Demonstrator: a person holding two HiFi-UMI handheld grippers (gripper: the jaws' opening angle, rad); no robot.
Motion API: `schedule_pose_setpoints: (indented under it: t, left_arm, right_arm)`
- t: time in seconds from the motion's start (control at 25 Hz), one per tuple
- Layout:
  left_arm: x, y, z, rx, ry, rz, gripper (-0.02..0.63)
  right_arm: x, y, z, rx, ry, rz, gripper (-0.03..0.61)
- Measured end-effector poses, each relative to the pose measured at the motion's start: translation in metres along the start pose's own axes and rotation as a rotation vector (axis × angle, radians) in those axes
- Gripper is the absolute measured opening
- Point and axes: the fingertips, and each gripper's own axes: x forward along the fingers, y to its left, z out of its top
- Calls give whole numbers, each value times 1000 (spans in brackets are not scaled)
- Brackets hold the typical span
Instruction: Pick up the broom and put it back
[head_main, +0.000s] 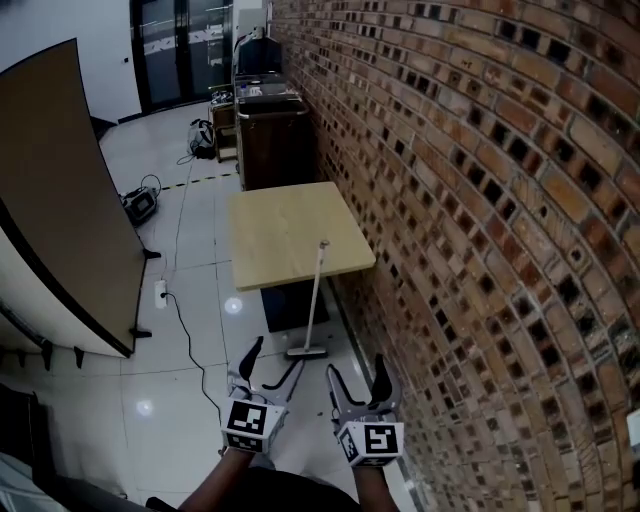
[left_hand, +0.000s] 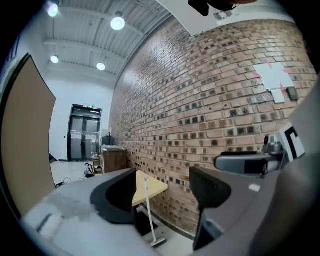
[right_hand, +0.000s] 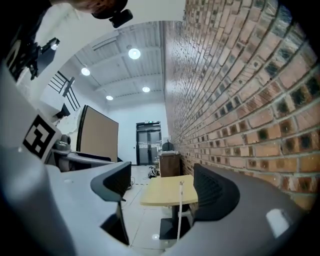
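A broom with a thin white handle (head_main: 316, 295) leans upright against the front edge of a light wooden table (head_main: 295, 235), its head (head_main: 305, 352) on the tiled floor. Both grippers are held low in front of it, a short way from it. My left gripper (head_main: 272, 365) is open and empty, just left of the broom head. My right gripper (head_main: 358, 385) is open and empty too, a little right of it. In the left gripper view the broom (left_hand: 148, 212) shows between the jaws, far off. The right gripper view also frames the broom (right_hand: 179, 210) between the jaws.
A brick wall (head_main: 480, 200) runs along the right. A large brown partition board (head_main: 60, 190) stands at the left. A power strip (head_main: 160, 292) and cables lie on the floor. A dark cabinet (head_main: 268, 135) stands beyond the table, with glass doors (head_main: 180, 50) at the far end.
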Motion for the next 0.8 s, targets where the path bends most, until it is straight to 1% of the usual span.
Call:
schedule_pose_setpoints:
  t: [0.12, 0.2, 0.28, 0.36, 0.4, 0.48, 0.56, 0.72, 0.8]
  left_arm:
    - [-25, -1, 20, -10, -68, 8, 333]
    - [-41, 1, 20, -13, -94, 6, 333]
    - [-55, 6, 15, 4, -87, 0, 333]
    - [-74, 13, 14, 16, -92, 7, 333]
    - [-84, 17, 9, 19, -83, 13, 322]
    - [-100, 26, -3, 15, -62, 15, 314]
    - [-109, 31, -7, 9, -56, 13, 314]
    - [-128, 35, 0, -23, -92, 29, 313]
    - [-134, 36, 4, -36, -106, 28, 313]
  right_arm:
    - [-17, 16, 16, -48, -23, -15, 385]
    - [-28, 26, 17, -35, -41, -34, 385]
    - [-31, 39, 17, -22, -45, -44, 385]
    - [-35, 56, 19, -47, -37, -37, 385]
    - [-39, 66, 19, -63, -28, -36, 385]
    - [-47, 81, 17, -72, -16, -41, 385]
    - [-55, 92, 17, -79, -8, -46, 385]
    - [-63, 105, 9, -75, 20, -53, 385]
    - [-66, 109, 13, -82, 16, -59, 385]
